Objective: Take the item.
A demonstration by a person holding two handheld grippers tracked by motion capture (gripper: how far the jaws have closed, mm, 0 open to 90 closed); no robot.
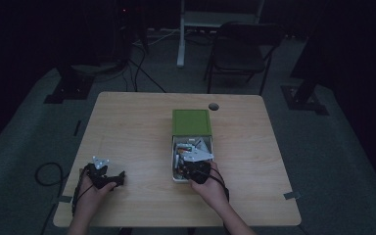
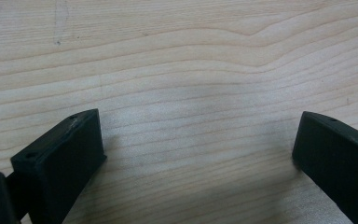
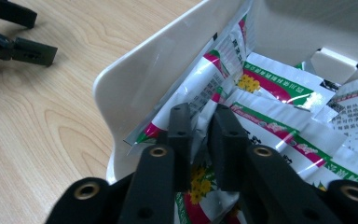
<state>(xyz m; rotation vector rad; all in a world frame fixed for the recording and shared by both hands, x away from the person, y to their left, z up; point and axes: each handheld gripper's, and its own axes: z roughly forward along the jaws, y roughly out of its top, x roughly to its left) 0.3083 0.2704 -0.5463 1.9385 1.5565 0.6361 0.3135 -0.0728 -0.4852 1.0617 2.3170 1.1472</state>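
right gripper (image 3: pixel 200 135) pinches a sachet (image 3: pixel 200 184) between its nearly closed fingers (inside the white drawer (image 3: pixel 135 79)); left gripper (image 2: pixel 198 149) rests wide open, nothing between, over bare table (image 2: pixel 177 70).

I note a glossy sachet (image 3: pixel 200 135), white with pink and green bands and yellow flowers, standing tilted against the wall of the white drawer (image 3: pixel 135 70), pinched between black pads. More sachets (image 3: pixel 284 88) of that print lie flat and overlapping in the drawer, which stands pulled out of its green box (image 1: pixel 191 122).
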